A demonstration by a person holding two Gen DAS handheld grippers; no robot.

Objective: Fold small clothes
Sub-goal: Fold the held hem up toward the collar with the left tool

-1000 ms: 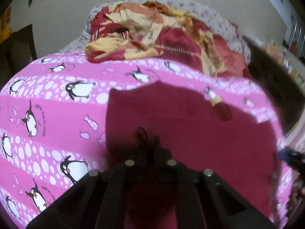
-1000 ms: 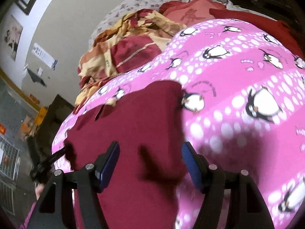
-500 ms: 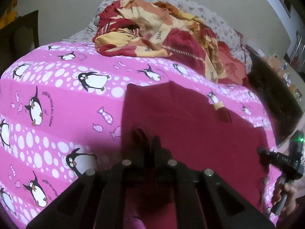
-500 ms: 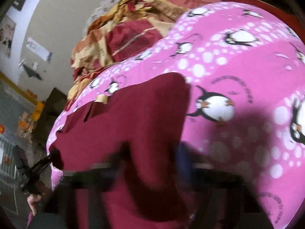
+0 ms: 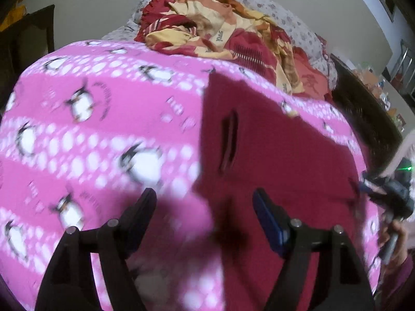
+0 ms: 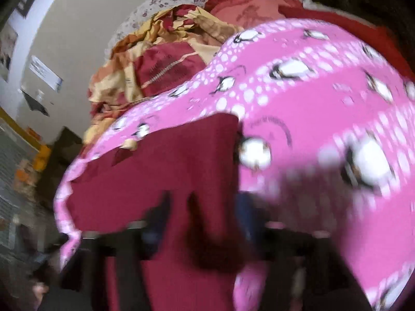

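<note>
Beneath the left hand-held gripper (image 5: pixel 205 202), jaws just opened and apart, the maroon garment's (image 5: pixel 272 150) edge lies unclamped.

a bedroom in a lived-in home

a pink bedsheet (image 5: pixel 109 140) printed with penguins and white dots covers a bed, with a crumpled red and yellow blanket (image 5: pixel 218 39) heaped at its far end against a grey flowered pillow (image 5: pixel 285 18). plain pale walls (image 6: pixel 77 31) carry a framed picture (image 6: pixel 7 44) and taped paper notes (image 6: pixel 45 72). dark wooden furniture (image 5: pixel 28 41) stands beside the bed, and a cluttered table (image 5: pixel 384 93) shows on the other side.
</note>
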